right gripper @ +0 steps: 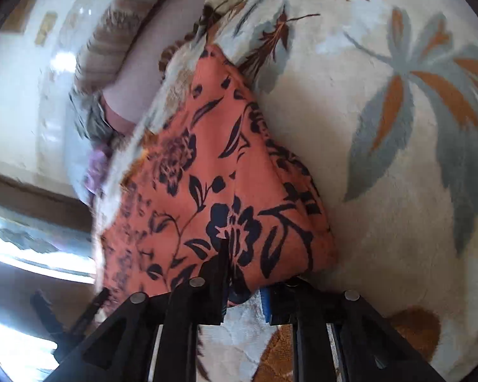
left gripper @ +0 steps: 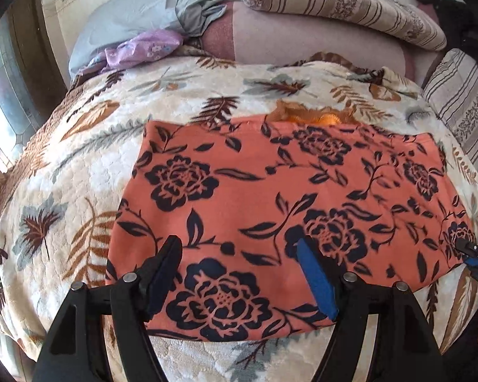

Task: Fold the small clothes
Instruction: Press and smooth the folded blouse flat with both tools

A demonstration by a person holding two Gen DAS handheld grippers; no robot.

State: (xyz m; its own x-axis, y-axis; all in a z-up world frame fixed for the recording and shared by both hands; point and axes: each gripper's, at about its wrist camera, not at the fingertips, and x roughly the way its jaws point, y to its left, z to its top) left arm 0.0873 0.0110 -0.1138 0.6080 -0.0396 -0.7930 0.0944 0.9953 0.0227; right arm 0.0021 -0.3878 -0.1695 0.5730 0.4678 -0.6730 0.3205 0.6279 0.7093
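My left gripper (left gripper: 239, 273) hovers wide open over the limp, light orange floral garment (left gripper: 271, 191) spread on the blanket (left gripper: 79, 159), my right gripper (right gripper: 243, 273) pinching its corner, so I'd grab edges.

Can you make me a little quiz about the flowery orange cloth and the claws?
1. True or false: the left claw is open above the orange cloth.
2. Which claw pinches the cloth's corner? A) left B) right
3. Fill in: the cloth lies on a leaf-patterned ____.

Key: 1 true; 2 B; 3 blanket.
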